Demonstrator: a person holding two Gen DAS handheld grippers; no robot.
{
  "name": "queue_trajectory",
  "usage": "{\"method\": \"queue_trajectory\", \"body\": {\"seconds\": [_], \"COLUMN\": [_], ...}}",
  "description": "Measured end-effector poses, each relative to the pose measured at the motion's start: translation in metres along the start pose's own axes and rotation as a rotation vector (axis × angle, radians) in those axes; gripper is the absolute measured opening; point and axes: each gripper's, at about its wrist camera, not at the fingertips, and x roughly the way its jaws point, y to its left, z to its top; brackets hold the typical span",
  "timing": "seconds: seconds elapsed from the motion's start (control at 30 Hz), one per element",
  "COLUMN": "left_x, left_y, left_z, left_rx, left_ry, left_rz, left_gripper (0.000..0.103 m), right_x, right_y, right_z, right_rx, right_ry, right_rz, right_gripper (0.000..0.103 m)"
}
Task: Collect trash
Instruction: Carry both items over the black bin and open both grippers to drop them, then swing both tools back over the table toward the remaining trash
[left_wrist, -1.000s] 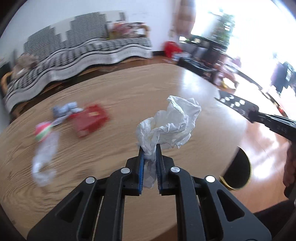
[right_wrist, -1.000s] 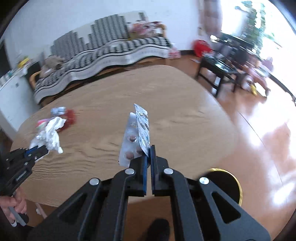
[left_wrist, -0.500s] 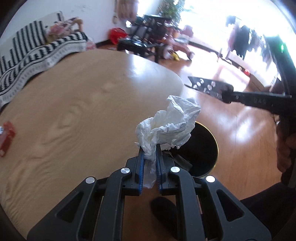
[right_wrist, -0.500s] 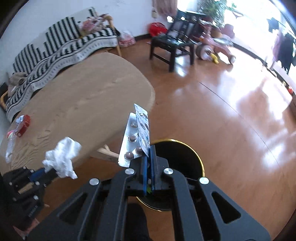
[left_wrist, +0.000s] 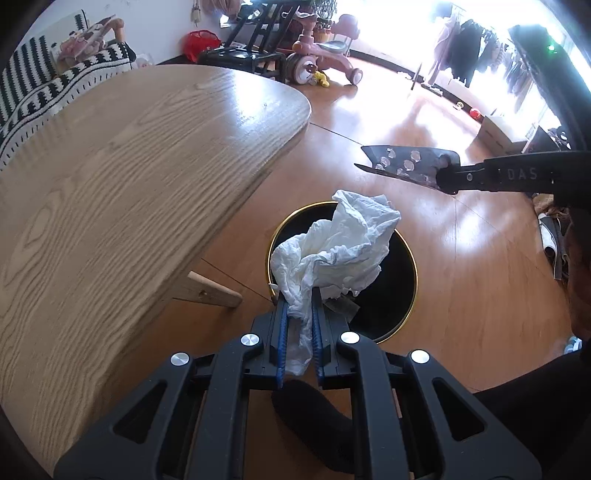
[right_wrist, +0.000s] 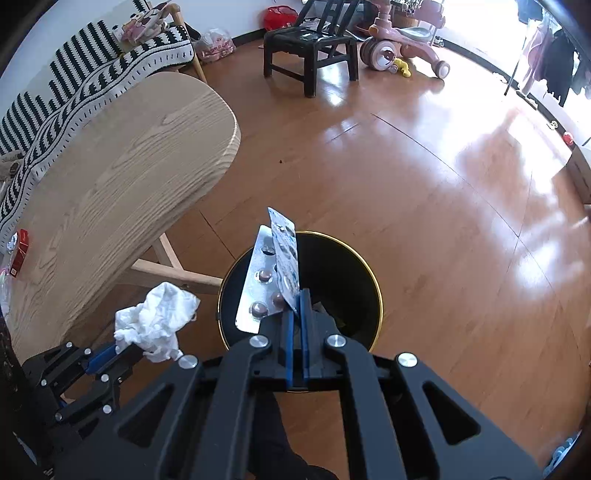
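Both views have swung off the desk top since a second ago: then the wooden surface filled each picture, and now the floor and a black bin with a gold rim (left_wrist: 408, 254) lie under the tongs. What each pair grips has not changed.

The left tongs (left_wrist: 298, 314) are pinched tight on a crumpled white tissue (left_wrist: 340, 247). Its lower tail runs down between the blue pads, and the bulk of it billows above the tips. In the left wrist view the tissue sits in front of the bin's open mouth; from the right wrist view the same tissue (right_wrist: 157, 319) appears left of the bin, over bare floor beside the rim, so whether it is truly above the opening cannot be told.

The right tongs (right_wrist: 294, 319) are closed on two blister packs (right_wrist: 271, 275), a silver one with brown pills and a blue-printed one lapped against it. They stand up from the tips and overlap the bin (right_wrist: 364, 273) opening in that view. From the left wrist view the packs (left_wrist: 406, 166) point leftward, held beyond the bin's far rim.

The desk (left_wrist: 122, 184) edge is to the left of the bin, with a pale wooden leg brace (left_wrist: 207, 290) showing beneath it. A red packet (right_wrist: 19, 253) lies on the desk's far end.
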Motion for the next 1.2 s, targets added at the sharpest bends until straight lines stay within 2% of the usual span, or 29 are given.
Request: {"method": "queue_trajectory", "body": {"seconds": [0.27,0.3,0.33,0.4,0.47,0.5,0.53,0.6,0.7,0.9,1.0,1.2], "left_x": [0.013,0.013,0.015,0.013,0.011,0.01,0.009,0.003,-0.011,-0.067,-0.102,-0.17], "left_y": [-0.009,-0.009,-0.011,-0.015,-0.017,-0.016,-0.015,-0.009,0.008,0.069,0.115,0.221], "left_z": [0.006,0.007,0.007,0.006,0.006,0.006,0.007,0.008,0.009,0.0,-0.009,-0.063], "left_rx": [0.029,0.035,0.043,0.047,0.056,0.056,0.052,0.035,-0.014,-0.146,-0.235,-0.41], "left_ry": [0.001,0.001,0.002,-0.008,-0.02,-0.018,-0.019,-0.028,-0.044,-0.111,-0.144,-0.169], "left_rz": [-0.026,-0.023,-0.023,-0.026,-0.023,-0.029,-0.03,-0.025,-0.007,0.06,0.121,0.337], "left_gripper": [0.012,0.019,0.036,0.064,0.066,0.066,0.067,0.071,0.082,0.091,0.092,0.092], "right_x": [0.008,0.013,0.016,0.019,0.018,0.015,0.011,0.001,-0.008,-0.032,-0.04,-0.045], "right_y": [0.0,0.0,0.0,-0.002,-0.002,-0.001,0.001,0.008,0.02,0.091,0.14,0.261], "right_z": [0.002,0.002,0.002,0.001,0.002,0.004,0.004,0.006,0.009,0.019,0.023,0.019], "right_rx": [0.006,0.004,0.007,0.015,0.025,0.025,0.02,0.002,0.003,-0.11,-0.167,-0.311], "right_ry": [0.033,0.057,0.069,0.083,0.08,0.061,0.038,-0.01,-0.037,-0.155,-0.2,-0.214], "right_rz": [-0.01,-0.015,-0.023,-0.036,-0.034,-0.034,-0.037,-0.045,0.003,0.074,0.142,0.28], "right_gripper": [0.004,0.004,0.004,0.008,0.032,0.064,0.077,0.077,0.077,0.08,0.081,0.083]}}
